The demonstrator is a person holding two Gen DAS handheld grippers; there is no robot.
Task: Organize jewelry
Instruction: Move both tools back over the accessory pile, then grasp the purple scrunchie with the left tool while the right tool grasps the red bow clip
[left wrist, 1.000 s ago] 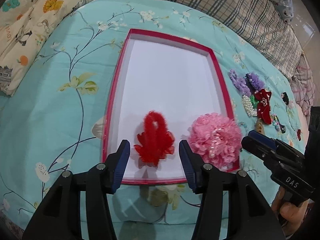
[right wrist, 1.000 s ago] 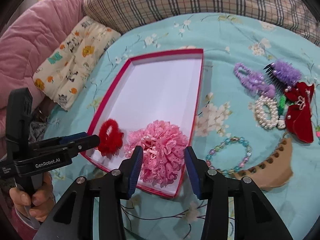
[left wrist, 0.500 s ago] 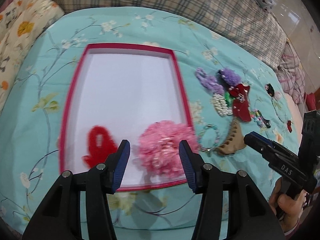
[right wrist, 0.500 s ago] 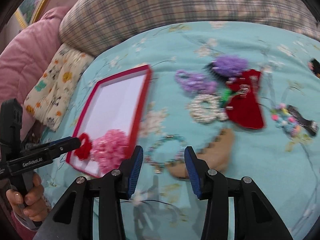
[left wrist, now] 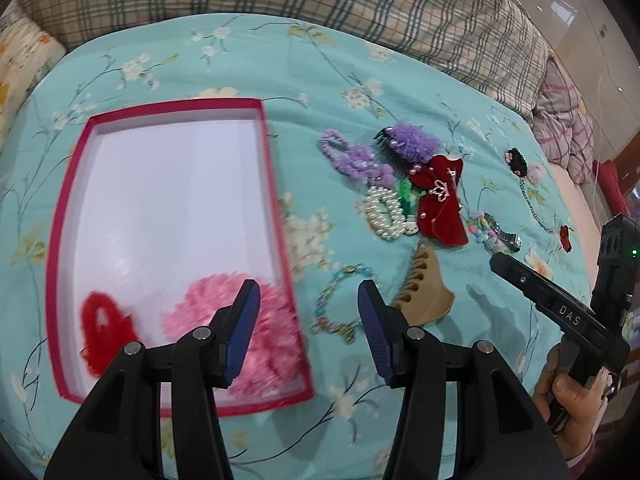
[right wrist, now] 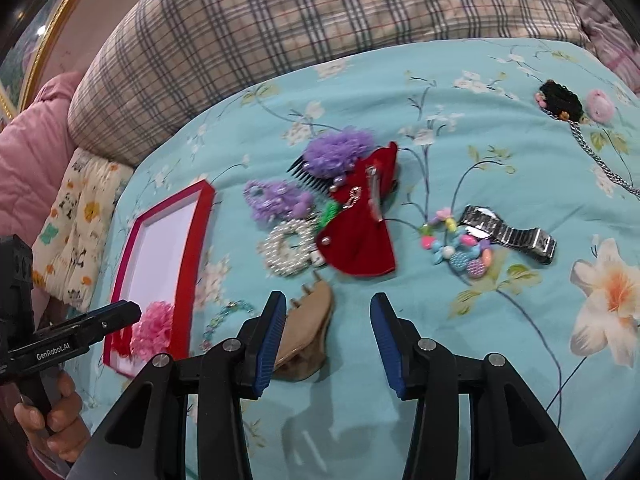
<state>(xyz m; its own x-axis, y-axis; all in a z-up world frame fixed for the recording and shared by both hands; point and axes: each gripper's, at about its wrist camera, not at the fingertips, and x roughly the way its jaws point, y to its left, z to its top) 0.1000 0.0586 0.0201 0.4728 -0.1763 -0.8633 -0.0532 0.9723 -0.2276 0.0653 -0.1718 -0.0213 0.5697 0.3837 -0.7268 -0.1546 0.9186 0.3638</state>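
Note:
A red-rimmed white box [left wrist: 276, 184] [right wrist: 198, 248] lies on the teal bedspread and holds a red scrunchie [left wrist: 106, 330] and a pink scrunchie [left wrist: 260, 344] [right wrist: 154, 330]. Right of it lie a beaded bracelet [left wrist: 340, 308], a tan claw clip [left wrist: 420, 288] [right wrist: 308, 336], a pearl scrunchie [right wrist: 290, 246], a red bow [right wrist: 362, 232], purple hair pieces [right wrist: 340, 152], a bead bracelet [right wrist: 460, 250] and a watch [right wrist: 508, 232]. My left gripper [left wrist: 308, 328] is open and empty over the box's right edge. My right gripper [right wrist: 328, 340] is open and empty, just right of the claw clip.
A plaid pillow [right wrist: 280, 28] lines the back. A patterned cushion [right wrist: 76, 224] lies at the left. A black ornament with a chain [right wrist: 564, 104] and a pink piece [right wrist: 600, 106] lie at the far right. The right gripper also shows in the left view [left wrist: 560, 312].
Both grippers have swung right, away from the box toward the loose jewelry. The red and pink scrunchies stay in the box. Both grippers stay open.

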